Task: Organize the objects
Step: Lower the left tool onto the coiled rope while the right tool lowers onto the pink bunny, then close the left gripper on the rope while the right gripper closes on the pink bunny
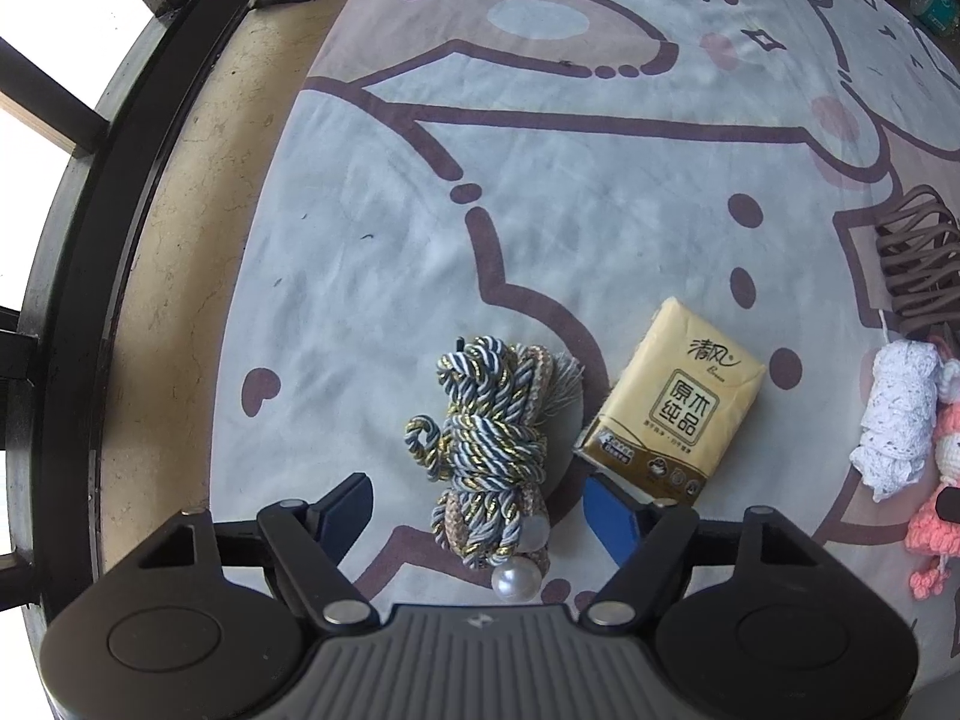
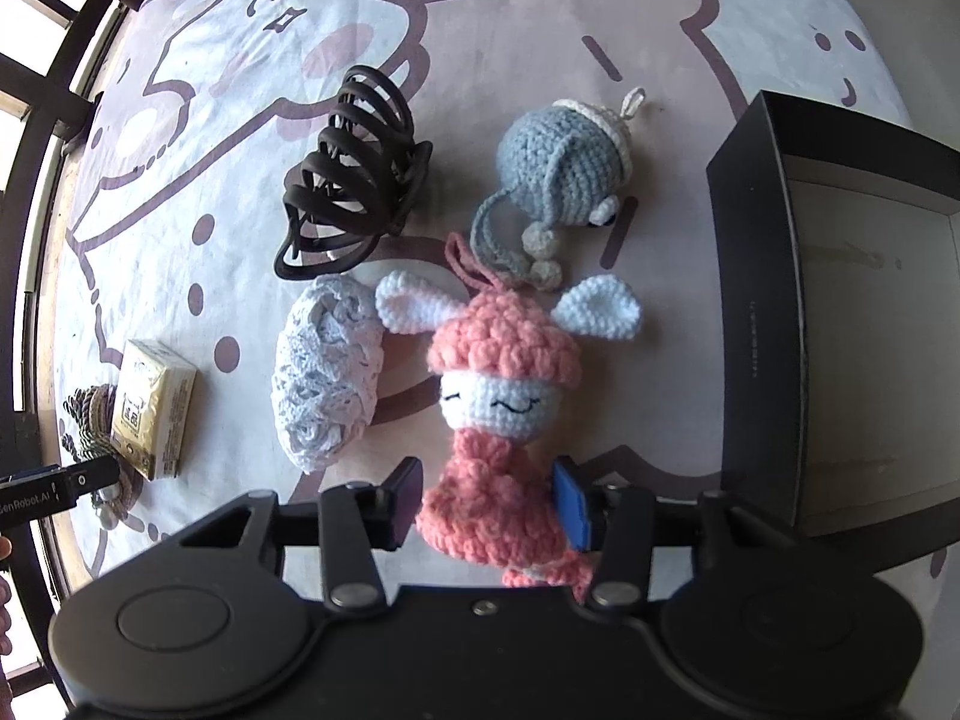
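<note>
Pink crocheted doll [image 2: 498,420] sits pinched at its skirt by the right gripper [image 2: 489,501]; left gripper [image 1: 480,504] spread wide (straddling a twisted blue-gold rope bundle [image 1: 486,438], untouched).

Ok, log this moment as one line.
left gripper: open, straddling blue-gold twisted rope bundle | right gripper: fingers around pink crochet doll, lying on mat | black open box: beside doll

Blanket [image 1: 540,210]: soft, matt printed cloth. Tissue pack [image 1: 672,402]: glossy plastic wrap; beside it, cord bundle [image 1: 486,438] of twisted, metallic-flecked rope with smooth glossy pearl bead [image 1: 513,581]. Pink doll [image 2: 504,420]: rough crochet yarn; box [image 2: 840,324]: matt black.
</note>
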The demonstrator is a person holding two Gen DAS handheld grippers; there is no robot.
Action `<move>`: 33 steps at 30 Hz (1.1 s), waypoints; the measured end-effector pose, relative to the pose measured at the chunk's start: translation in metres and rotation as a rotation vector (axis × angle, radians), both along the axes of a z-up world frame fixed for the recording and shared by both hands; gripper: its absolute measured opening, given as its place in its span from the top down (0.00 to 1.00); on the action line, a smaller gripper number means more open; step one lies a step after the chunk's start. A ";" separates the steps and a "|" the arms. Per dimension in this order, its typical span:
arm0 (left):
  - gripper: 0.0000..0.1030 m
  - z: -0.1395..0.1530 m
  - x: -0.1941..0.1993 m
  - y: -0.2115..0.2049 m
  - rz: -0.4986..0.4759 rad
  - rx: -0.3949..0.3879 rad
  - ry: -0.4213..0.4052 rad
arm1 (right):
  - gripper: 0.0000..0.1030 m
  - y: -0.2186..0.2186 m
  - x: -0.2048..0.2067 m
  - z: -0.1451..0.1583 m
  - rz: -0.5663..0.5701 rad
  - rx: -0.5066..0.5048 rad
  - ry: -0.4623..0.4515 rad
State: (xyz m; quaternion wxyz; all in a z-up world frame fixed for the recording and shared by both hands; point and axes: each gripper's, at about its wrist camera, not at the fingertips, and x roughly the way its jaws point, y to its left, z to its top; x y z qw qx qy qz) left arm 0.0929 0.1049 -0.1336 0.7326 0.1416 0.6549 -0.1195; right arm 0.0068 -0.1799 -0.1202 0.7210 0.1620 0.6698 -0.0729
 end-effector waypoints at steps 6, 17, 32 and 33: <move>0.32 -0.006 0.005 0.008 0.036 0.009 0.012 | 0.52 0.002 0.007 -0.008 0.024 -0.022 0.025; 0.37 -0.020 0.011 0.006 0.065 0.015 0.081 | 0.57 -0.004 0.022 -0.013 -0.004 -0.024 0.034; 0.63 -0.002 0.005 0.008 0.079 -0.049 0.037 | 0.65 -0.010 0.044 0.002 0.042 -0.003 -0.035; 0.63 0.000 0.005 0.009 0.081 -0.051 0.032 | 0.65 -0.010 0.047 0.003 0.046 -0.001 -0.039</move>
